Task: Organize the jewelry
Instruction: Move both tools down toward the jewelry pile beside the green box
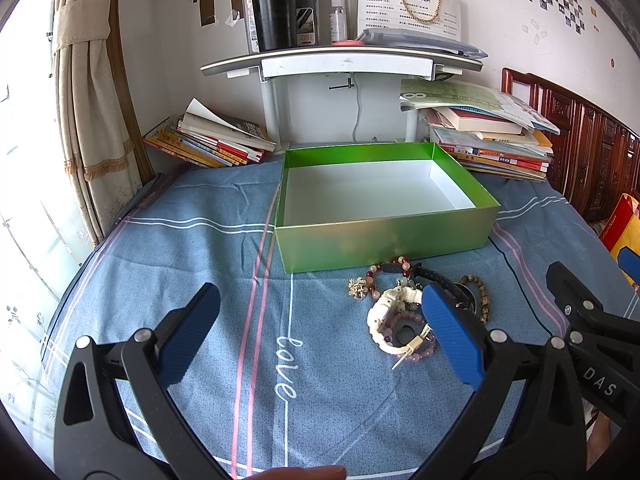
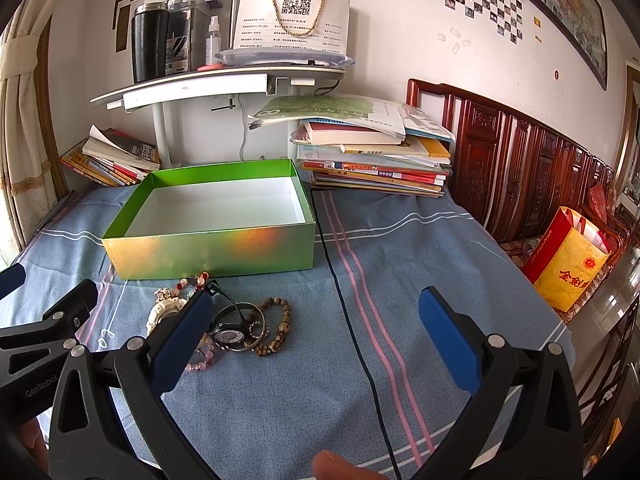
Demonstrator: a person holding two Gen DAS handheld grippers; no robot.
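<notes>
- Glossy green cardboard box (image 1: 384,236), white inside, stands open on the surface.
- Jewelry pile (image 2: 224,320) lies just before it: beaded bracelets, white watch (image 1: 390,312), dark watch (image 2: 230,334).
- Blue striped cloth (image 2: 400,260) covers the surface; book stacks (image 2: 372,156) sit behind.
- Left tool (image 1: 316,332) and right tool (image 2: 312,332) are spread, empty.

A white wall (image 2: 400,40) stood behind, hung with small photo squares (image 2: 484,4) in a checker pattern and a long framed picture (image 2: 560,12) at the upper right. Bright daylight came through a window (image 1: 24,200) on the left, beside a tied-back cream curtain (image 1: 88,100), and a carved dark red wooden bench back (image 2: 520,160) ran along the right. A white shelf (image 1: 344,60) on posts rose against the wall, with stacks of books (image 2: 372,156) on either side, all above a blue striped cloth (image 1: 180,260) covering the surface.
</notes>
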